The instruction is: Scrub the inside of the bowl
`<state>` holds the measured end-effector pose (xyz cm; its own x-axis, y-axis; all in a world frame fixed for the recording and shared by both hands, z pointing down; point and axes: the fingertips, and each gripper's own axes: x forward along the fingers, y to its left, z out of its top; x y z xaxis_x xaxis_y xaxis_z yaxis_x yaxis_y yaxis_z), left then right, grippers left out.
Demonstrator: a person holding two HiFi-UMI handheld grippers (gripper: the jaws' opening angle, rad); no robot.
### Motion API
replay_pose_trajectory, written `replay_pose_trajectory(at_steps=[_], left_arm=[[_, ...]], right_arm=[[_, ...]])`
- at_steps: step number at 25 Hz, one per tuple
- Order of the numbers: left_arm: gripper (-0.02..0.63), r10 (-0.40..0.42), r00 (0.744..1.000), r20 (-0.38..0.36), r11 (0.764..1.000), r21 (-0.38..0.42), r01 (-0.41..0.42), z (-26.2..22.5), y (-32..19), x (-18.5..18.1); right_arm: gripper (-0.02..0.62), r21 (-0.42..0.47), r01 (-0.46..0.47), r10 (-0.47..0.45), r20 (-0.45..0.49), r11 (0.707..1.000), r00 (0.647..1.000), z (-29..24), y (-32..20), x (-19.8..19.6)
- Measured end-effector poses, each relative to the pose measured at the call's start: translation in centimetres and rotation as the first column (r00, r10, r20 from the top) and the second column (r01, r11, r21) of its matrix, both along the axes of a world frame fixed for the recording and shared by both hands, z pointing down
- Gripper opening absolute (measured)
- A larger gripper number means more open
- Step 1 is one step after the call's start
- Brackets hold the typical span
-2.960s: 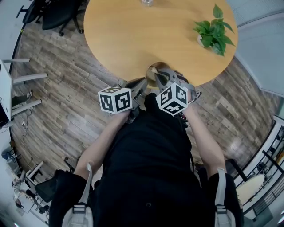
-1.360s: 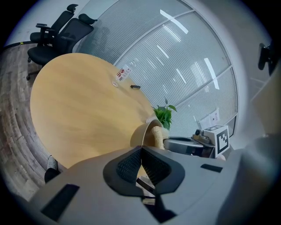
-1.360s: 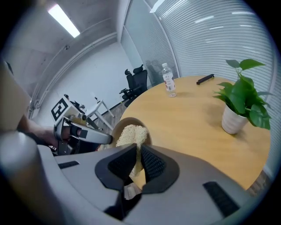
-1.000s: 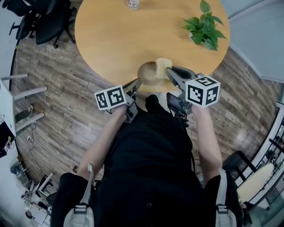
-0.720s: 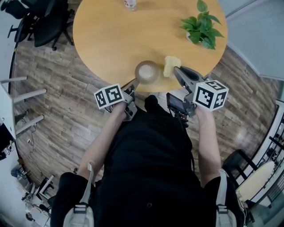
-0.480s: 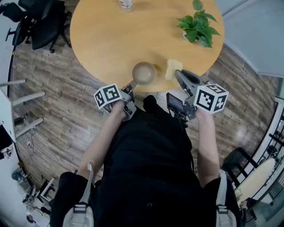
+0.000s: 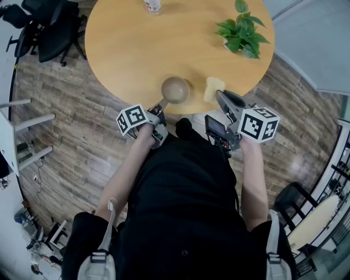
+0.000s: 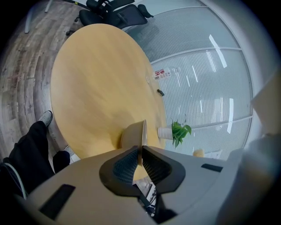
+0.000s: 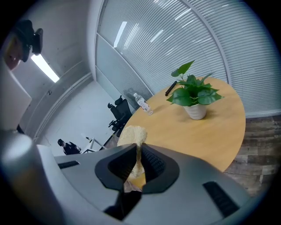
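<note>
A tan bowl stands upright on the round wooden table, close to its near edge. My left gripper has the bowl's near rim between its pads, and its jaws are opening. A pale yellow sponge is held just right of the bowl, outside it and low over the table. My right gripper is shut on that sponge. In the right gripper view the sponge sticks out beyond the jaws, pinched thin at my right gripper.
A potted green plant stands at the table's far right. A plastic bottle lies at the far edge, with a dark pen near it. Black office chairs stand left of the table on the wooden floor.
The right gripper has drawn the sponge out of the bowl and moved it to the right. The bowl stands further onto the table, with the left gripper still at its rim.
</note>
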<state>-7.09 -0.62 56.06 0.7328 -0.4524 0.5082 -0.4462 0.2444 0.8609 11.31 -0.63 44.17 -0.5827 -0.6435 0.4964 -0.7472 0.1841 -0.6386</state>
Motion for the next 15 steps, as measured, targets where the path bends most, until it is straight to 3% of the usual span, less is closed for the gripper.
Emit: replay_pose_trajectory(at_steps=[6,15], left_arm=[[0.029,0.001,1.0,0.002,1.0,0.0,-0.001,0.27,0.07,-0.19],[0.092,0.004,1.0,0.028,1.0,-0.012,-0.003,0.84,0.54,-0.89]], right_arm=[[0.038,0.001,0.011,-0.011,0.0,1.0,1.0,-0.05,-0.27,-0.32],[0.038,-0.006,0.031,-0.031,0.0,1.0,1.0,0.41,-0.25,-1.05]])
